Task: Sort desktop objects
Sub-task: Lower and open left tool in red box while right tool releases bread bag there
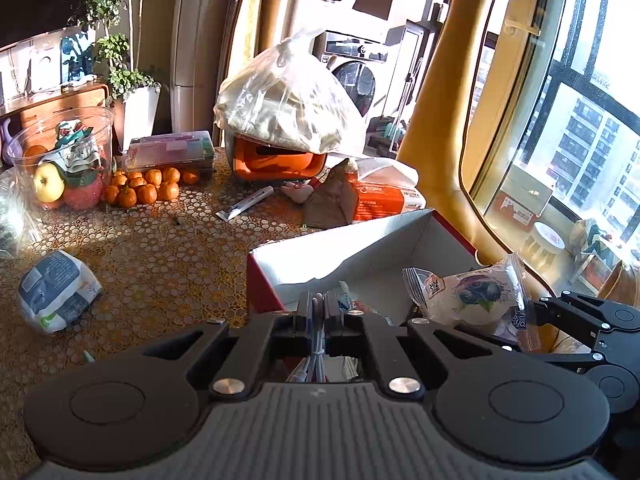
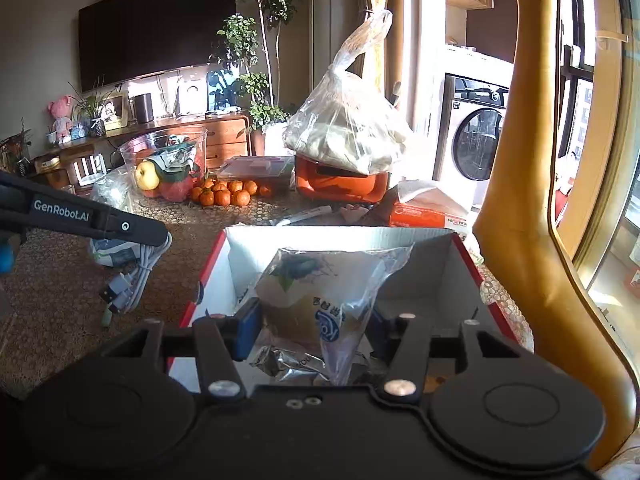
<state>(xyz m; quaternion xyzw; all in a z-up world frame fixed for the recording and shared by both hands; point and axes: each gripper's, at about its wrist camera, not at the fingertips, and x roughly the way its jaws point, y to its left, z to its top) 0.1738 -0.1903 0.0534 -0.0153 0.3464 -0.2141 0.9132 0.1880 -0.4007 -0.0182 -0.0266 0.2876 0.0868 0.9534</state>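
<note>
- Two grippers: the left gripper point(image 1: 318, 312) has its fingers pinched tight on one coiled white cable point(image 1: 317, 344), which hangs from them beside the box in the right wrist view point(image 2: 140, 276); the right gripper point(image 2: 310, 320) has its fingers set at middling width, clamped on one clear-wrapped bun packet point(image 2: 320, 296), held above the box.
- One open cardboard box point(image 1: 360, 248), red outside and white inside, stands at the near edge of the table point(image 1: 160, 248); some smaller items lie in it, too hidden to count.
- About ten mandarins point(image 1: 148, 186) sit in a cluster beside one clear tub of fruit point(image 1: 64, 160); one wrapped packet point(image 1: 56, 292) lies alone to the left; one tube point(image 1: 246, 202) lies mid-table.
- One tissue box point(image 1: 384, 196), one orange case point(image 1: 280, 160) under one tied plastic bag point(image 1: 288, 104), and one clear lidded container point(image 1: 172, 152) line the far side.
- Open table lies between the box and the mandarins; a yellow chair back point(image 2: 520, 200) stands close on the right.
- The tabletop is patterned with small circles, sunlit; a window, a washing machine and potted plants are behind.
</note>
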